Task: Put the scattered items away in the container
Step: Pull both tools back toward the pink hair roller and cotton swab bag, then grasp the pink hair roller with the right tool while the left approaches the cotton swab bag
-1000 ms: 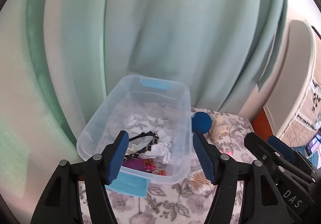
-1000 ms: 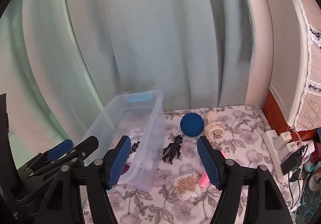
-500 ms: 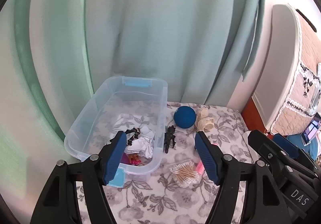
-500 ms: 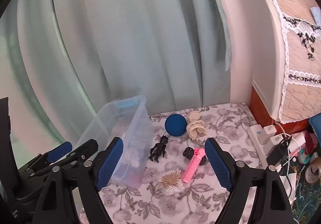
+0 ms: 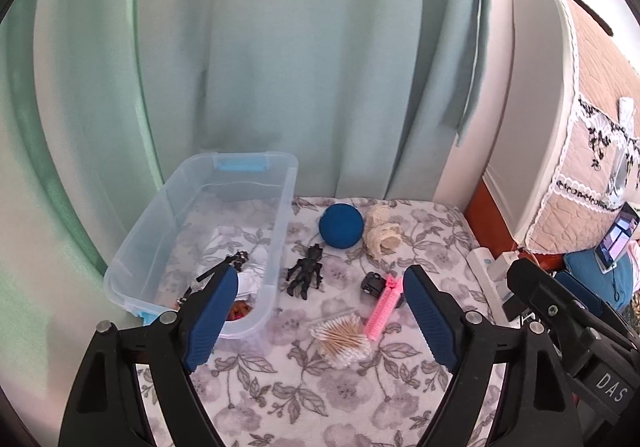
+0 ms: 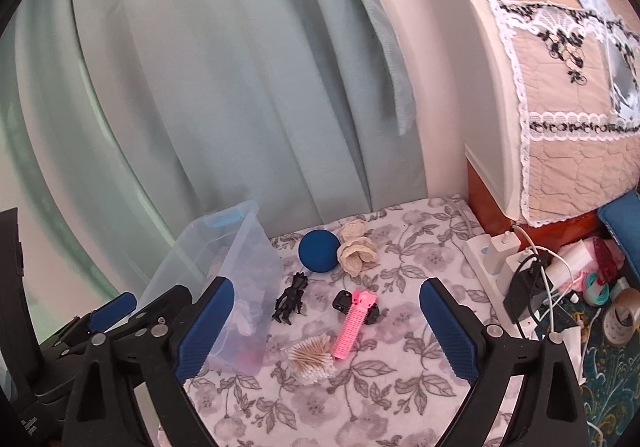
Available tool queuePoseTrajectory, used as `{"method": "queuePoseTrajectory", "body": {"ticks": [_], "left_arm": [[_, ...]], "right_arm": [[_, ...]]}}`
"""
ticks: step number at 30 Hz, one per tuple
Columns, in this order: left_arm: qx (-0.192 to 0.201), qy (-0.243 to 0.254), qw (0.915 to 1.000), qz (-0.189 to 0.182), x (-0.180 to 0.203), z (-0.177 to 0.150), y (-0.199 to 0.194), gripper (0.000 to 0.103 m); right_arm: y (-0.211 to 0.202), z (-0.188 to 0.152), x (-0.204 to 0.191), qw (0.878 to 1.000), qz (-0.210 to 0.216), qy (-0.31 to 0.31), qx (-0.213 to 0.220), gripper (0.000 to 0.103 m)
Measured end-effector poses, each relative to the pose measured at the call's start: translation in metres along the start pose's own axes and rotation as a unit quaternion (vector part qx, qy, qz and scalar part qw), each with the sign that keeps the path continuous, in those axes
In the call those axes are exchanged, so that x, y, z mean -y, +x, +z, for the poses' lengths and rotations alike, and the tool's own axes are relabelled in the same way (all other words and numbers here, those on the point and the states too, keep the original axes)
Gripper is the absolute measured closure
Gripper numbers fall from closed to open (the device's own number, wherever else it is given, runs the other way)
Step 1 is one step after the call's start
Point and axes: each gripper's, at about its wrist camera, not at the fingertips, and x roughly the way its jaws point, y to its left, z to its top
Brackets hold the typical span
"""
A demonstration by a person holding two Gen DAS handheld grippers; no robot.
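A clear plastic bin (image 5: 280,215) (image 6: 256,247) with blue latches stands at the left of the floral cloth (image 5: 320,399), holding white cloth and small items. Right of it lie a black figurine (image 5: 306,275) (image 6: 290,299), a blue ball (image 5: 341,225) (image 6: 319,250), a cream lace roll (image 5: 383,235) (image 6: 356,247), a pink hair clip (image 5: 383,307) (image 6: 354,321), a small black object (image 5: 371,282) (image 6: 342,301) and a cotton swab bundle (image 5: 342,335) (image 6: 312,357). My left gripper (image 5: 320,317) and right gripper (image 6: 326,325) hover above the cloth's near part, jaws opening, nothing between them.
Green curtains (image 5: 280,67) hang behind the cloth. A white power strip (image 6: 492,259) with chargers and cables lies at the right edge, beside tape rolls (image 6: 618,317) and clutter. A quilted cover (image 6: 568,107) drapes a tall white object on the right.
Both grippers pulled back from the bin and items, which look smaller and farther now. Both pairs of jaws spread wider. The pink clip and small black object came into view.
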Motion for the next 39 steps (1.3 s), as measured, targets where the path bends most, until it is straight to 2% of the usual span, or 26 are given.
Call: {"method": "queuePoseTrajectory", "body": {"ticks": [4,6,7,8,10,18,31,39], "left_arm": [[-0.004,0.003,1.0000,-0.006,0.009,-0.003,0.004,0.018],[-0.009,0.007,0.9999,-0.010,0.013,-0.004,0.007,0.017],[-0.012,0.009,0.9998,-0.012,0.015,-0.005,0.009,0.016],[-0.014,0.010,0.9998,-0.014,0.017,-0.006,0.010,0.008],[-0.015,0.012,0.9997,-0.018,0.022,-0.008,0.012,0.004],[-0.021,0.013,0.9993,-0.026,0.034,-0.016,0.025,0.003],[-0.050,0.015,0.9981,-0.031,0.045,-0.030,0.061,0.003],[-0.058,0.009,0.9971,-0.049,0.046,-0.043,0.083,0.003]], "right_arm": [[-0.001,-0.003,0.011,1.000,-0.001,0.007,0.000,0.006],[-0.001,-0.004,0.017,1.000,0.002,0.013,0.000,0.001],[-0.001,-0.004,0.020,1.000,0.005,0.016,0.001,0.000],[-0.002,-0.005,0.022,1.000,0.006,0.017,0.002,0.000],[-0.001,-0.006,0.027,1.000,0.007,0.020,0.002,0.000],[0.009,-0.014,0.049,0.999,0.013,0.037,-0.009,0.000],[0.046,-0.033,0.079,0.995,0.038,0.071,-0.058,0.000],[0.068,-0.049,0.095,0.991,0.059,0.094,-0.079,0.000]]}}
